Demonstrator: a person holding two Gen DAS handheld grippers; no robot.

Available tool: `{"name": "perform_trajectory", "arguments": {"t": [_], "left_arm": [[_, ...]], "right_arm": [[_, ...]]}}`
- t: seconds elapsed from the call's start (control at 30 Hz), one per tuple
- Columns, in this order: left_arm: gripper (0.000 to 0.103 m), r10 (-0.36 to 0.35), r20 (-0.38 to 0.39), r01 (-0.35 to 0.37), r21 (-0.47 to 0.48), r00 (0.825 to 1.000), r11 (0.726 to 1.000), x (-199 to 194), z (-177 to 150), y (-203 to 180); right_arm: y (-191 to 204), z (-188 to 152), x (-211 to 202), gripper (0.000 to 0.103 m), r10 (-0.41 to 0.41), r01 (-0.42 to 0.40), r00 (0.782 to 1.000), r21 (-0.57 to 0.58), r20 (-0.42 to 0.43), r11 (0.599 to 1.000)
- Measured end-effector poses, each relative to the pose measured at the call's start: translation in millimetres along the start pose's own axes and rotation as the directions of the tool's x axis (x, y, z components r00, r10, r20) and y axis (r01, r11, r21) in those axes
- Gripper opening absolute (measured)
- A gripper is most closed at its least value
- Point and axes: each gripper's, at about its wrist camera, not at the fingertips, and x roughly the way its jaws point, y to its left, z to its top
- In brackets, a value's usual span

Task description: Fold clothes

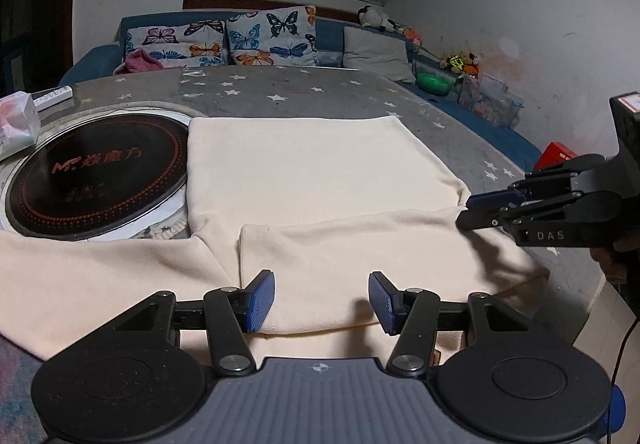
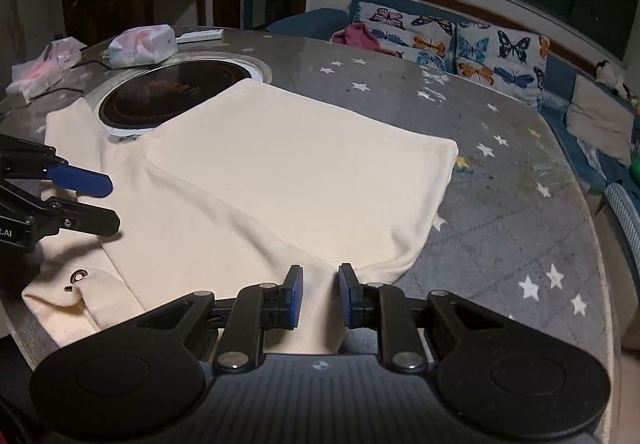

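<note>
**Cream garment part-folded on the worktop, both claws open over its near edge**

The cream garment (image 2: 280, 179) lay spread on the grey star-patterned worktop (image 2: 500, 203), one corner reaching the round induction hob (image 2: 176, 91). A flap of it, probably a sleeve or side panel, was already turned in over the near part of the body, so I judged I was mid-fold, though a cloth laid like this could equally be opening out again.

My left claw (image 1: 322, 302) hung just above the turned-in flap with its blue pads well apart and nothing between them. My right claw (image 2: 321, 294) sat at the garment's near right corner, pads a little apart, cloth visible in the gap but not pinched.

To do this step well, I reckoned both claws should bite the same edge at matching heights, taking both layers, then travel together so the crease stays straight and the flap does not slide off.

From the right wrist view the garment's long axis ran from the near-left end, where a small dark mark (image 2: 78, 278) showed, away toward the far straight edge near the sofa cushions (image 2: 460, 39). I could not tell collar from hem.
</note>
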Motion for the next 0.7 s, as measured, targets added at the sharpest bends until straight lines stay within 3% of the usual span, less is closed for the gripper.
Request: {"name": "perform_trajectory", "arguments": {"t": [0.17,0.37,0.47,0.57,0.7], "left_arm": [[0.056,0.024,0.035,-0.023,-0.039,0.999,0.999,-14.2,2.7,10.9],[0.056,0.184,0.038,-0.178,-0.124,0.982,0.976,-31.1,-3.7,48.8],[0.056,0.27,0.053,-0.257,-0.18,0.961,0.95,-45.2,-5.0,72.5],[0.056,0.374,0.058,-0.351,-0.237,0.926,0.906,-57.2,-7.1,94.9],[0.056,0.453,0.04,-0.42,-0.308,0.891,0.854,-66.7,-11.1,118.0]], "right_arm": [[10.0,3.9,-2.9,0.018,0.04,-0.04,0.999,-0.03,0.004,0.999],[44.1,5.1,10.4,0.018,0.11,-0.115,0.993,-0.135,-0.04,0.984],[57.3,13.4,12.1,0.018,0.112,-0.116,0.993,-0.185,-0.028,0.976],[70.6,26.2,15.0,0.018,0.139,-0.139,0.99,-0.217,-0.016,0.966],[89.2,43.3,22.8,0.017,0.186,-0.181,0.982,-0.252,-0.004,0.951]]}}
